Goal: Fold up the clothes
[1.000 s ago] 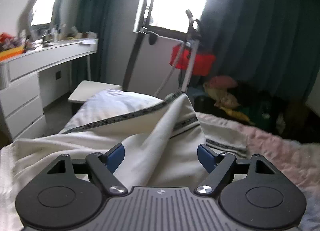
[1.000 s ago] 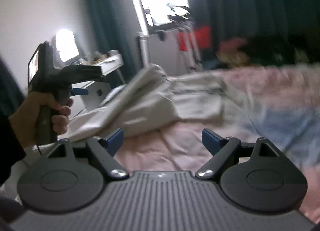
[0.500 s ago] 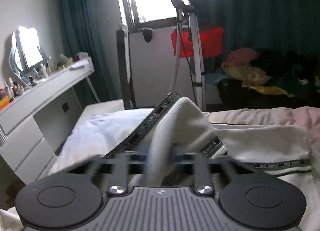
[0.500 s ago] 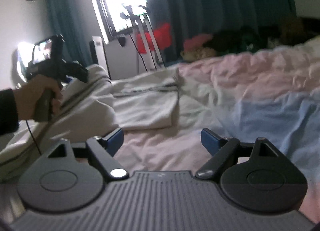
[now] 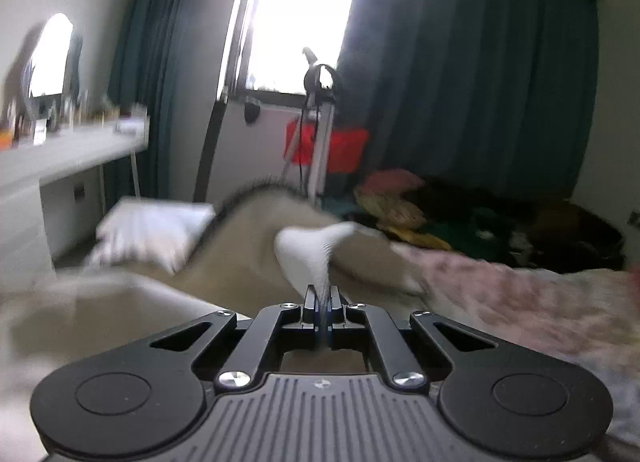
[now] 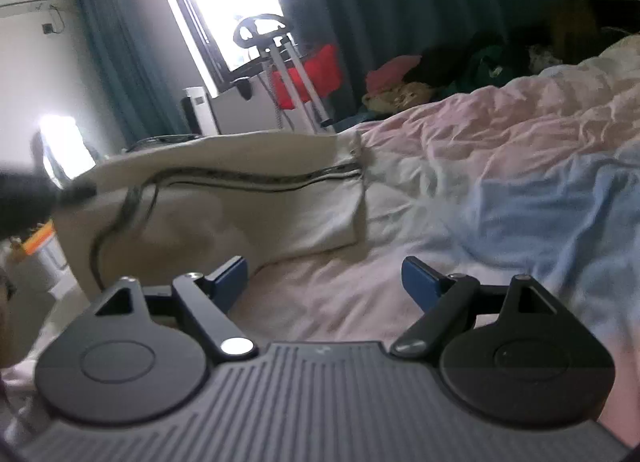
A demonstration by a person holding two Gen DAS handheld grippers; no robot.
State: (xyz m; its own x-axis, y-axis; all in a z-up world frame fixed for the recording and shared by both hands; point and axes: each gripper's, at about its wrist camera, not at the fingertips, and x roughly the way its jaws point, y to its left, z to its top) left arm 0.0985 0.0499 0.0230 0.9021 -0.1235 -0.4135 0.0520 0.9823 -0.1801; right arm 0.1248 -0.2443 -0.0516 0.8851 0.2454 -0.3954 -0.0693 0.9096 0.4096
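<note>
A cream garment with a dark patterned stripe (image 6: 248, 198) lies on the bed, its right part flat and its left part lifted. My left gripper (image 5: 322, 302) is shut on a white fold of this garment (image 5: 312, 254) and holds it up above the bed; the view is blurred. My right gripper (image 6: 324, 278) is open and empty, low over the pink sheet, just in front of the garment's near edge. The left gripper shows as a dark blur at the left edge of the right wrist view (image 6: 36, 198).
The bed has a pink and pale blue crumpled sheet (image 6: 500, 182). A white pillow (image 5: 152, 230) lies at the bed's far left. A white dresser (image 5: 52, 166), a red-bagged stand (image 5: 320, 142) by the window and a clothes pile (image 5: 400, 206) stand beyond the bed.
My left gripper has closed on the garment fold and is moving with it. The right gripper has swung closer to the garment's near edge and stays open.
</note>
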